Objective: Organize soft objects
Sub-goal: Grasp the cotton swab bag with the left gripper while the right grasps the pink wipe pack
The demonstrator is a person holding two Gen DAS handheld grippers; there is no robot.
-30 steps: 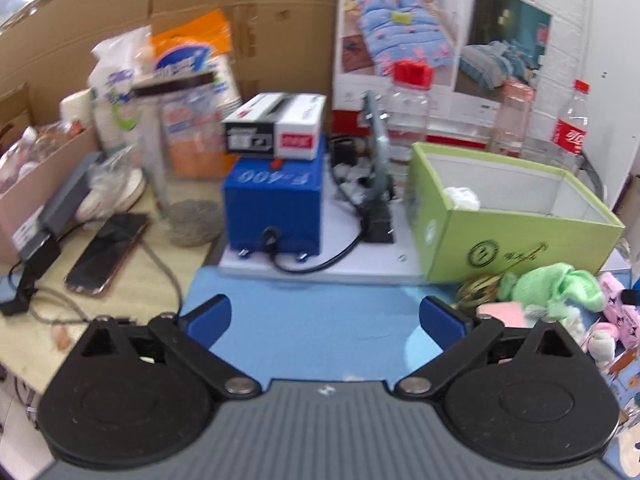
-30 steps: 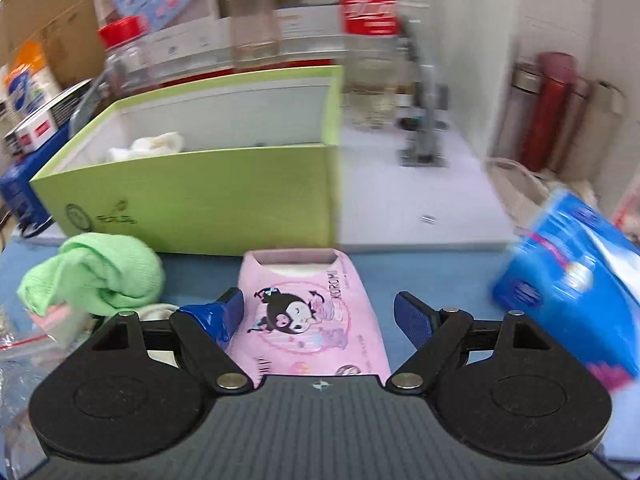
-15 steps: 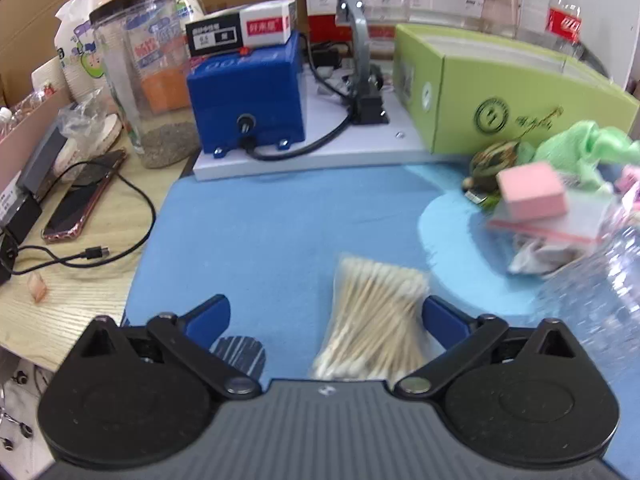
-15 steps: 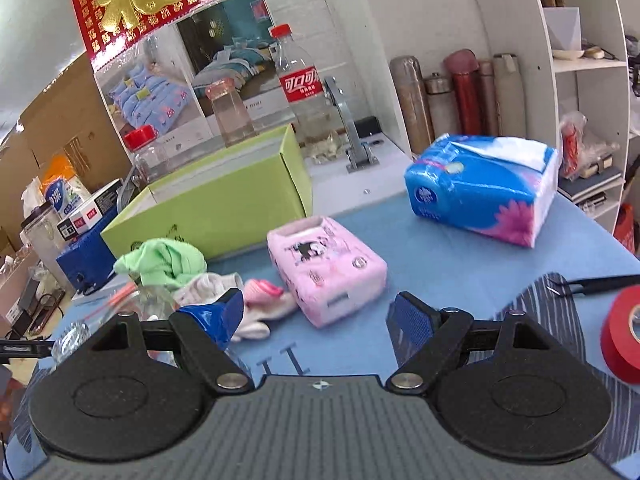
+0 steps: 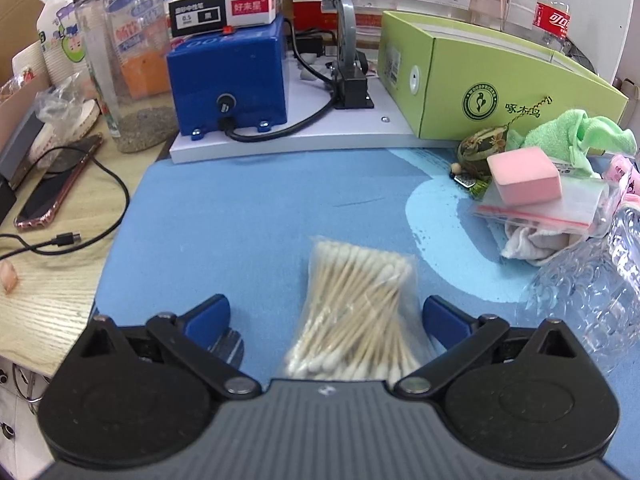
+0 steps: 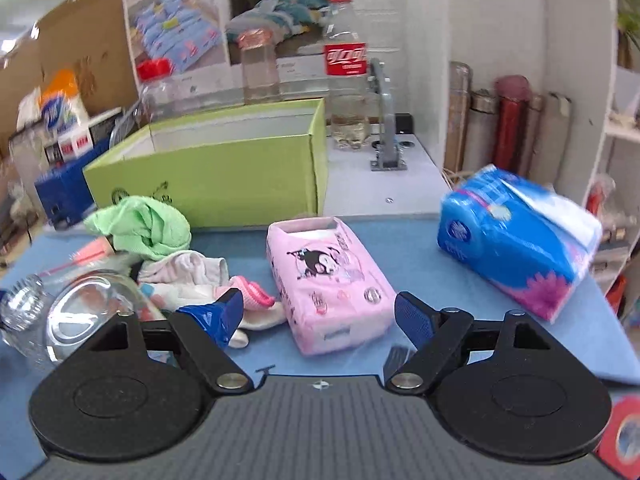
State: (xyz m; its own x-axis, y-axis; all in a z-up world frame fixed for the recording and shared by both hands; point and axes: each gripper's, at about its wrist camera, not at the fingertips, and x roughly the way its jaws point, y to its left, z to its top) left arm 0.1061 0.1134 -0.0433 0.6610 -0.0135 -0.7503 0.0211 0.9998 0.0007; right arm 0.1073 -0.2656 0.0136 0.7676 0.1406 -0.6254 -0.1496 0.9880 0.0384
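So the left tongs [image 5: 325,316] were spread wide w/ nothing gripped, hanging over a clear bag of cotton swabs [image 5: 356,312] that lay flat on the blue mat [image 5: 248,216]; the bag sat between the two blue pads but closer to the right one, and neither pad was touching it afaict. Far right in that view there was a pile of soft stuff: a pink sponge block [image 5: 524,178] on top of a zip bag [image 5: 560,208], a green cloth [image 5: 576,136] behind it, and some whitish fabric [image 5: 532,240] poking out underneath. The green box [image 5: 500,92] stood just behind the pile, open top, on the white board [image 5: 320,128] at the far side of the worktop. Right tongs [image 6: 318,314] were also wide open and empty, w/ the near end of the pink tissue pack [image 6: 328,284] sitting between the pads, not squeezed. Left of the pack were socks [image 6: 192,272], incl. one w/ a pink cuff right by the left pad, then the green cloth [image 6: 140,228] farther back, just in front of the green box [image 6: 212,184]. A clear plastic bottle [image 6: 72,308] lay on its side near left. The blue tissue pack [image 6: 516,240] sat off to the right, well apart from the pink one, kinda blurry. Couldn't see inside the box from either view.
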